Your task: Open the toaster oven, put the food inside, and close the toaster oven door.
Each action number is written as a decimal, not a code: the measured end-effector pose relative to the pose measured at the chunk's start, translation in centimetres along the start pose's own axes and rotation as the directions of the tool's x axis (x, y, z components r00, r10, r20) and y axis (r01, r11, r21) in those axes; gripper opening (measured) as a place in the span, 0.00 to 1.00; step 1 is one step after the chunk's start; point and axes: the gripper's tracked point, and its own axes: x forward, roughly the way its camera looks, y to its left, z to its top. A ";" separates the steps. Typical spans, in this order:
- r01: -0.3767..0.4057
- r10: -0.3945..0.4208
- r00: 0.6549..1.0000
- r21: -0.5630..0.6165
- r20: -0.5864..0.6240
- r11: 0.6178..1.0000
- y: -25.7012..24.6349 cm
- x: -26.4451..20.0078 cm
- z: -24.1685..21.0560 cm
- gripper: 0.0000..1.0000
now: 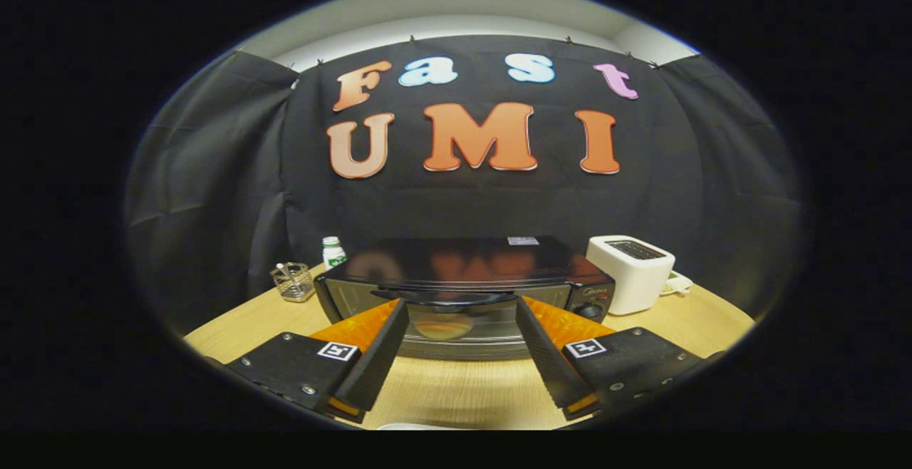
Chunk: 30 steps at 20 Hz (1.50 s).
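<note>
A black toaster oven point(463, 262) stands on the wooden table point(456, 390), just ahead of my fingers. Its glass door point(456, 330) is up and shut, with the dark handle point(445, 297) running along the door's top edge. My gripper point(462, 303) is open, its two fingertips close to the door front, one near each end of the handle and gripping nothing. Behind the glass, between the fingers, shows a round brownish shape point(442, 326); whether it is food or a reflection I cannot tell. The oven's knobs point(590, 308) sit to the right of the door.
A white pop-up toaster point(630, 269) stands right of the oven. To the oven's left are a small wire basket point(293, 282) and a white bottle point(333, 251). A white rim point(413, 426) shows on the table below the fingers.
</note>
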 end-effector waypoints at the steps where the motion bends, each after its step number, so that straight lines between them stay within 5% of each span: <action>1: -0.001 0.001 1.000 0.007 0.024 1.000 -0.3 -0.8 0.6 0.90; 14: -0.142 0.143 0.971 -0.017 0.194 0.990 -1.5 -12.7 4.0 0.90; 30: -0.106 0.103 0.960 -0.004 0.261 0.994 -4.5 -15.1 3.4 0.96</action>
